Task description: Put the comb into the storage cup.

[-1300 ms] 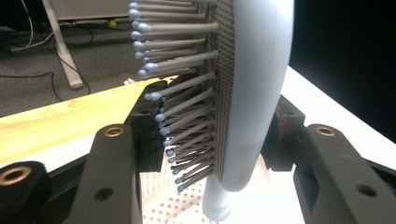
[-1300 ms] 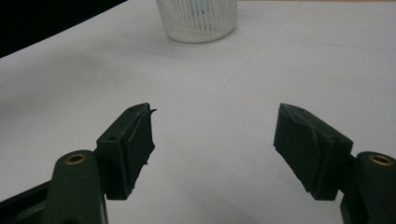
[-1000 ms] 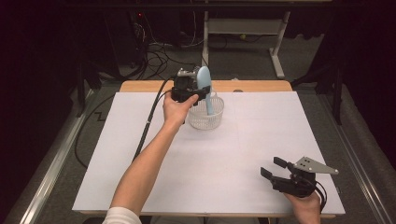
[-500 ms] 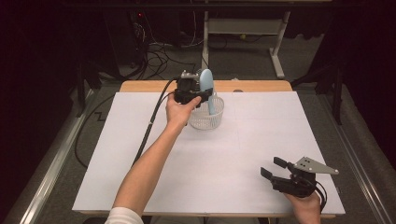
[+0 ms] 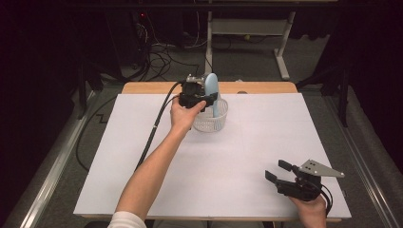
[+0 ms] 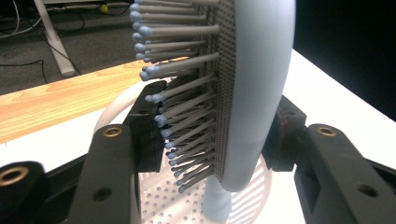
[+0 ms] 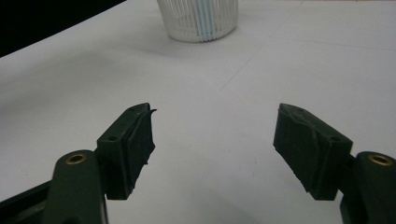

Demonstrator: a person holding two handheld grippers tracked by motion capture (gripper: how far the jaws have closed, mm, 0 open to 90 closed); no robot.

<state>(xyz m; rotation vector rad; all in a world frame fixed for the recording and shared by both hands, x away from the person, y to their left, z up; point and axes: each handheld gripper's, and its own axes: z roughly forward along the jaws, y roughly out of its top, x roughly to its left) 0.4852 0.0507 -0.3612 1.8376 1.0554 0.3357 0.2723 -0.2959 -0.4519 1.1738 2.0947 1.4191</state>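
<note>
A lab — dark surround, loose floor cables (image 5: 157, 52), a white-covered table (image 5: 247, 156) on metal-framed stands.

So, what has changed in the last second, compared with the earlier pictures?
Very little. The left hand-held gripper stays shut on the blue hairbrush, whose handle stands in the white basket. The right hand-held gripper stays open and still near the table's front edge.
</note>
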